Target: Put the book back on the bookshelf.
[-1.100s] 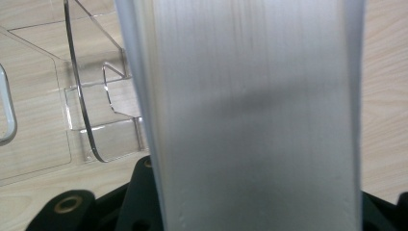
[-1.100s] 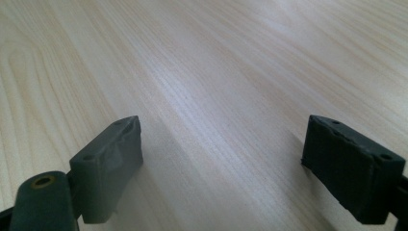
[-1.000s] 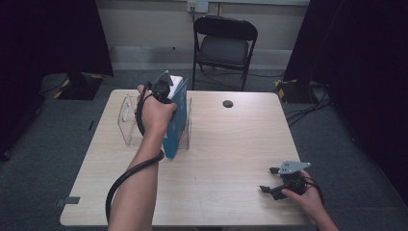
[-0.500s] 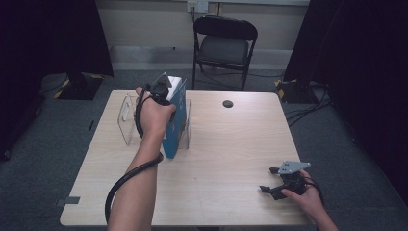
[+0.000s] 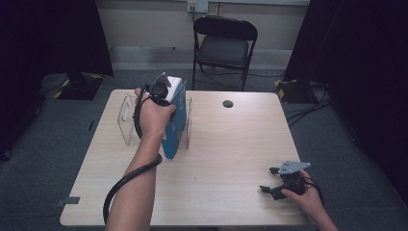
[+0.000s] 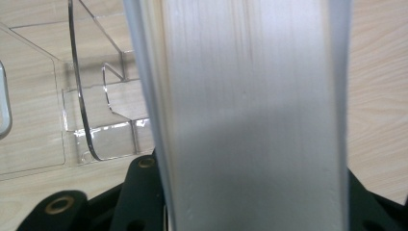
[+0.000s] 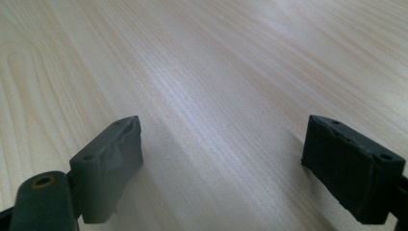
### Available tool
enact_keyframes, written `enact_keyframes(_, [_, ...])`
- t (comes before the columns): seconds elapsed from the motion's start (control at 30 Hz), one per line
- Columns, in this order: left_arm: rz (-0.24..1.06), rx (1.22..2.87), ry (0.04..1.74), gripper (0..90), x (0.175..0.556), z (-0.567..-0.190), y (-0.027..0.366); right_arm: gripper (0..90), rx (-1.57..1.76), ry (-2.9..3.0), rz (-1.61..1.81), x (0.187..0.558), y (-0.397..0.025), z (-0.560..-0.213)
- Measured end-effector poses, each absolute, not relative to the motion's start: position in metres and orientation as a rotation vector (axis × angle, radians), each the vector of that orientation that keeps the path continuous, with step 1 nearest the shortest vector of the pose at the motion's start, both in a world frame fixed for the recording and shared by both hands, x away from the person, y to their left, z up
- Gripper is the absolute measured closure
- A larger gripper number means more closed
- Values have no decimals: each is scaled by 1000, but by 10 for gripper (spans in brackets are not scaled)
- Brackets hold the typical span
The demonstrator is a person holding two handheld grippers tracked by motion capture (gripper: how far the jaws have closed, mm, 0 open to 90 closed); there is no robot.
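A blue book with white page edges stands upright in a clear acrylic rack at the table's back left. My left gripper is over the book's top, shut on it. In the left gripper view the pale page edge of the book runs up between the black jaws, with the rack's curved dividers to its left. My right gripper rests low at the table's front right. In the right gripper view it stands open over bare wood, nothing between its pads.
A black folding chair stands behind the light wooden table. A small black round disc lies near the table's back edge. The left gripper's cable loops beside the forearm. Dark curtains hang at both sides.
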State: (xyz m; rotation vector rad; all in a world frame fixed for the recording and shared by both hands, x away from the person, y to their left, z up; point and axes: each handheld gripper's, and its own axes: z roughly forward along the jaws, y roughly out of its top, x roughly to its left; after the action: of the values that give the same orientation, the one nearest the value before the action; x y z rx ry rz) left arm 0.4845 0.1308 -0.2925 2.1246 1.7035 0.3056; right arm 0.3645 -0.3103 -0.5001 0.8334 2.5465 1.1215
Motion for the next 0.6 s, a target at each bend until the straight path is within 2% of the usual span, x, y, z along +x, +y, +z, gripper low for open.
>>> enact_keyframes(0.6, [285, 2108, 1662, 552, 475, -287, 136, 130, 830, 2547, 1119, 365, -310, -500])
